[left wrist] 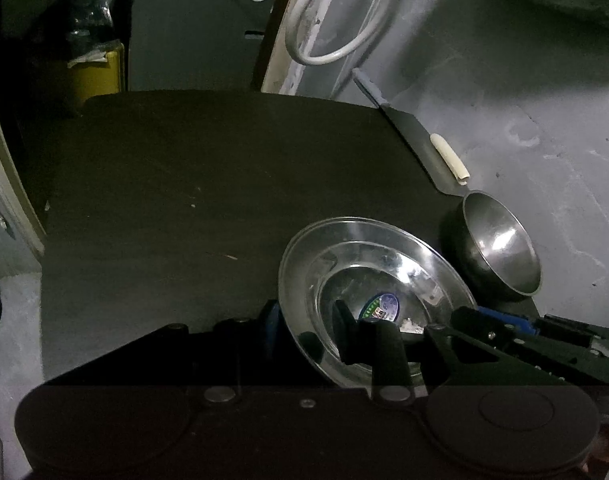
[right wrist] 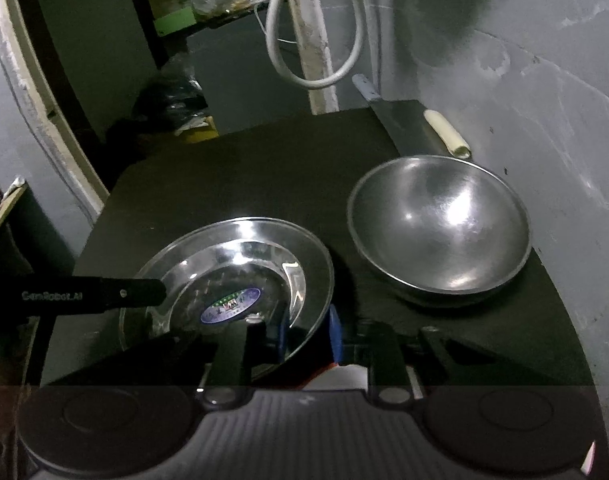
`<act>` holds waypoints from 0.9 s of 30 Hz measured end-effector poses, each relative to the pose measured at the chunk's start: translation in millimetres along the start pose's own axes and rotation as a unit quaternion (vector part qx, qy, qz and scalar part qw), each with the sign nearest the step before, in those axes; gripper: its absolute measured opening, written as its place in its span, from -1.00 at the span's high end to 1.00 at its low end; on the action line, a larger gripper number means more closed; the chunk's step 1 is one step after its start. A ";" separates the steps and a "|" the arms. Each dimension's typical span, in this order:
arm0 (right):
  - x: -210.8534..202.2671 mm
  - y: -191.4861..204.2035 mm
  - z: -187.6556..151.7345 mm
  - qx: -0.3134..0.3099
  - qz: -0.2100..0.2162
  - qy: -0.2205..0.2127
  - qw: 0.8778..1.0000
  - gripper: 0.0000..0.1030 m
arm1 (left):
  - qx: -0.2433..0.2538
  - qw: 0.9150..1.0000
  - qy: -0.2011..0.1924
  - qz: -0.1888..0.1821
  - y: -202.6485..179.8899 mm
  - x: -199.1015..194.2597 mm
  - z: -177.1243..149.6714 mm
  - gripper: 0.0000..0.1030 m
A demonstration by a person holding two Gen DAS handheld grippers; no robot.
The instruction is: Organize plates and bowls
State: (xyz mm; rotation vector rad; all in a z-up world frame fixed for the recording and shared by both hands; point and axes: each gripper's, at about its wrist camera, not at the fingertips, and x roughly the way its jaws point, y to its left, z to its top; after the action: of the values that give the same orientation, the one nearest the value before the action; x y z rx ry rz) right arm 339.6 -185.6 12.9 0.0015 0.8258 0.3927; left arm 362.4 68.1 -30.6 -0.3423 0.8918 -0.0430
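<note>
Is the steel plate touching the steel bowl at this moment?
Apart. The right wrist view shows a strip of dark table between the steel plate and the steel bowl.

A rough storeroom: bare plaster wall (right wrist: pixel 524 80), looped cable (right wrist: pixel 304 40), cluttered shelf (right wrist: pixel 208 4).

Both grippers pitch downward. L gripper (left wrist: pixel 308 320) fingers nearly together, clamped; R gripper (right wrist: pixel 306 336) likewise pinched, side by side.
</note>
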 end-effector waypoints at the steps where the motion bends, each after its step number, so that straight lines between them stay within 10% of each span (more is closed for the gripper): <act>1: -2.7 2.2 -0.3 -0.006 0.001 -0.005 1.000 0.54 | 0.002 1.000 -0.003 0.000 0.6 -2.7 -1.0 0.43; 27: -97.7 57.5 -46.4 -0.054 0.051 -0.046 0.996 0.67 | 0.030 0.998 -0.056 0.008 14.9 -115.5 -63.0 0.43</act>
State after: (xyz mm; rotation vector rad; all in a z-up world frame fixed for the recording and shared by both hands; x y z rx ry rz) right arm 227.3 -172.4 59.9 -0.0383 0.7149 0.5302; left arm 239.5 85.4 15.7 -0.2777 0.7808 -0.0348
